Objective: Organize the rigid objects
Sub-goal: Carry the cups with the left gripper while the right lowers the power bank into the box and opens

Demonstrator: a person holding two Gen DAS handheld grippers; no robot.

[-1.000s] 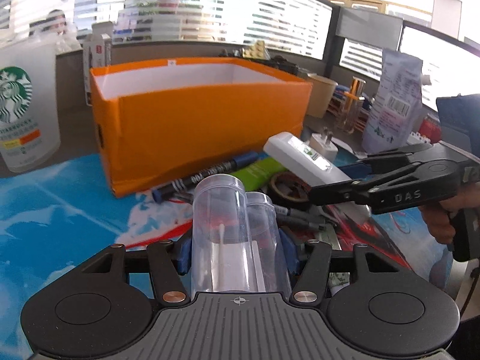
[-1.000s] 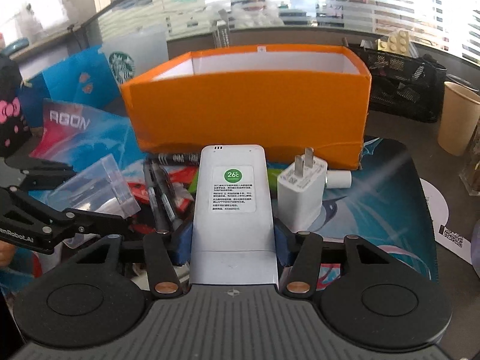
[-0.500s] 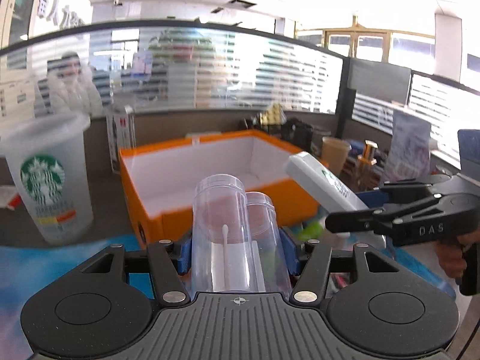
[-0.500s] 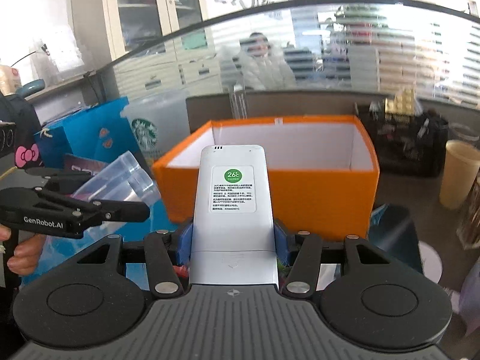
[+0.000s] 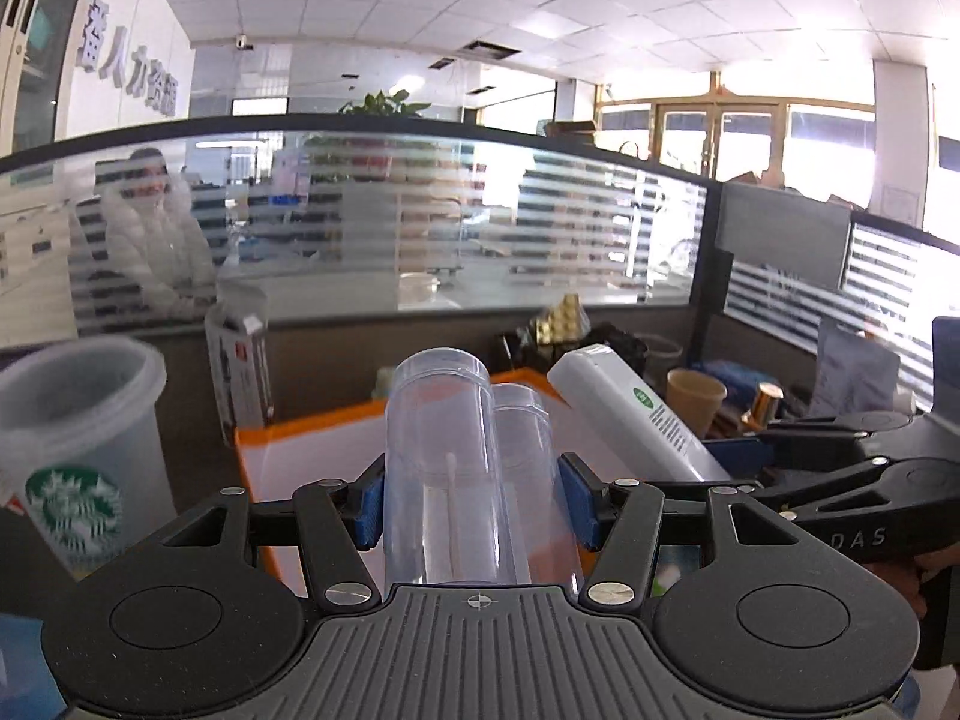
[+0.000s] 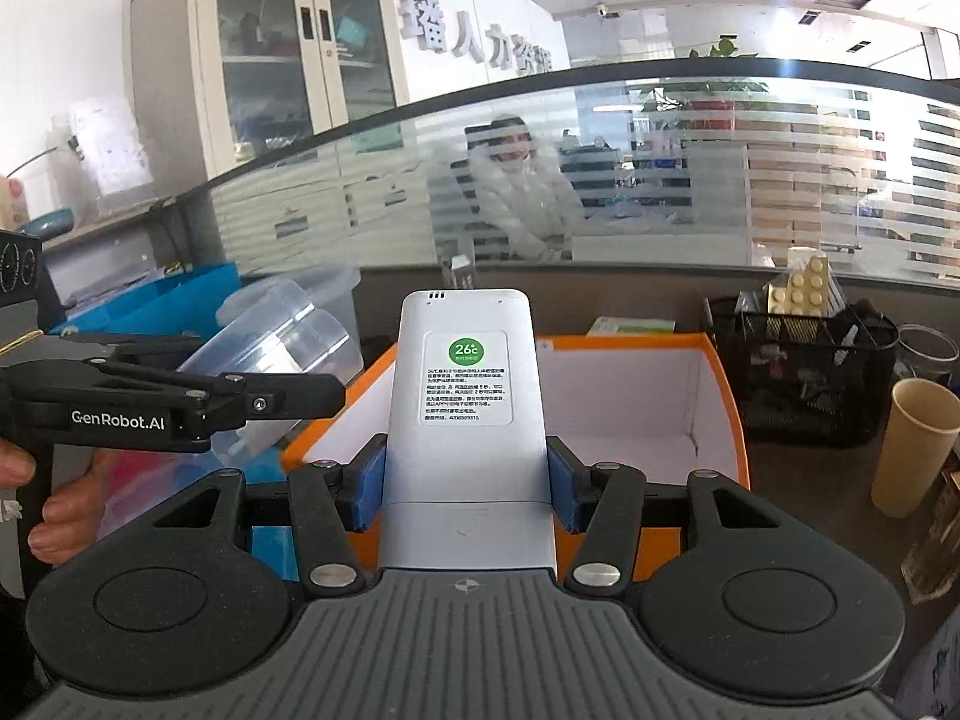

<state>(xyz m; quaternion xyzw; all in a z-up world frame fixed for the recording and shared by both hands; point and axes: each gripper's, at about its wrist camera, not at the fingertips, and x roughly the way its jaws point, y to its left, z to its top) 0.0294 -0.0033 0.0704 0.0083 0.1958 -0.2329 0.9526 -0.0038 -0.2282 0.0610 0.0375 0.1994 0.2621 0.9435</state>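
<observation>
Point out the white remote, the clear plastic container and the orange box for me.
white remote (image 6: pixel 465 420): right wrist view, front face just below its label, held in the right tongs.
clear plastic container (image 5: pixel 444 450): left wrist view, front wall of the nearer tube, held in the left tongs.
orange box (image 6: pixel 630 396): right wrist view, white inner back wall.

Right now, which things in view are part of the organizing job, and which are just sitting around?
In the job:
clear plastic container, held by left gripper
white remote, held by right gripper
orange box

Just lying about:
Starbucks cup
paper cup
black mesh organizer
</observation>
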